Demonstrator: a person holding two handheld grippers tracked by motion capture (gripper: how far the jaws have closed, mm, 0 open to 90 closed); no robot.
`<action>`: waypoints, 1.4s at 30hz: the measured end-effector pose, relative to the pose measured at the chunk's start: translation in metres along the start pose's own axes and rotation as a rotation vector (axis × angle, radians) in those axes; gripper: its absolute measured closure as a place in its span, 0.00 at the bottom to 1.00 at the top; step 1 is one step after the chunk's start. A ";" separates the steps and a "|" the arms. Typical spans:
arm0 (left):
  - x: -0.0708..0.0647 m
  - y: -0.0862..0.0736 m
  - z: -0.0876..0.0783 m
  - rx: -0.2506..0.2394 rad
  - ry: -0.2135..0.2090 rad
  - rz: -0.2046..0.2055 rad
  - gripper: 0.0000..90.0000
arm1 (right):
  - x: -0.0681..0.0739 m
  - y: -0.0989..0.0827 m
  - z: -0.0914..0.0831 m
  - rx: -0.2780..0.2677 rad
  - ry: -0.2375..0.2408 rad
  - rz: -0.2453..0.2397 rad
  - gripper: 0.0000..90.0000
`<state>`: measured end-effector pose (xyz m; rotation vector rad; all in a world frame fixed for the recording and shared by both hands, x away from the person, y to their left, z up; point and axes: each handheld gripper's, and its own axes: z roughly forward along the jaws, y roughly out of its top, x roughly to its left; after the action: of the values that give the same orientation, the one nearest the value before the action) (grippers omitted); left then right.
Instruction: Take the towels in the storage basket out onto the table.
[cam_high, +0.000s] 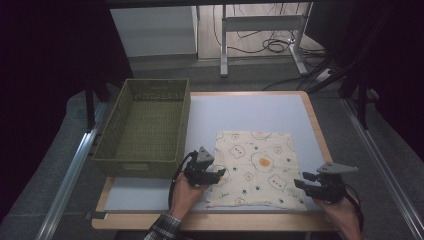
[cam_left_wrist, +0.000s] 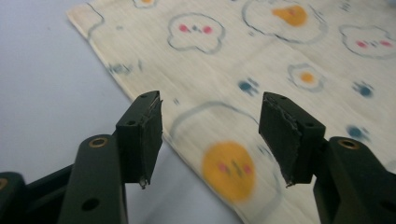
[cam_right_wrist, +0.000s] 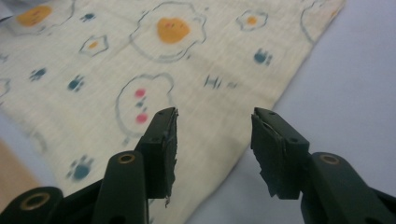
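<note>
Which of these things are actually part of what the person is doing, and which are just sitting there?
In use:
printed cloth
left gripper, jaws open
right gripper, jaws open

Standing by:
green basket, empty, beside the cloth
desk frame behind the table

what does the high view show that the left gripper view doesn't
Particular to the high view: the green basket standing left of the cloth, both hands with the left gripper and right gripper at the cloth's near corners, the table's wooden edge and the floor cables beyond. Particular to the left gripper view: a close look between its own open jaws, nothing gripped between them, with the cloth's edge running under them. Shared by both: the cream cloth printed with fried eggs, lying flat on the pale table mat.
</note>
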<state>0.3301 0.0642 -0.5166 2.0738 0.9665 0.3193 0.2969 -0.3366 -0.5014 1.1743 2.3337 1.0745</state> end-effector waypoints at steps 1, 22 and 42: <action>0.004 0.005 0.004 0.006 0.006 -0.001 0.43 | -0.002 0.004 0.003 0.001 -0.003 -0.001 0.57; 0.060 0.066 0.071 -0.008 0.193 -0.073 0.68 | -0.073 0.073 0.066 -0.030 -0.080 0.042 0.73; 0.087 0.062 0.096 0.009 0.160 -0.083 0.71 | -0.095 0.089 0.119 0.011 -0.150 0.062 0.84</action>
<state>0.4710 0.0493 -0.5397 2.0336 1.1484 0.4436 0.4711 -0.3202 -0.5199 1.2927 2.2049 0.9593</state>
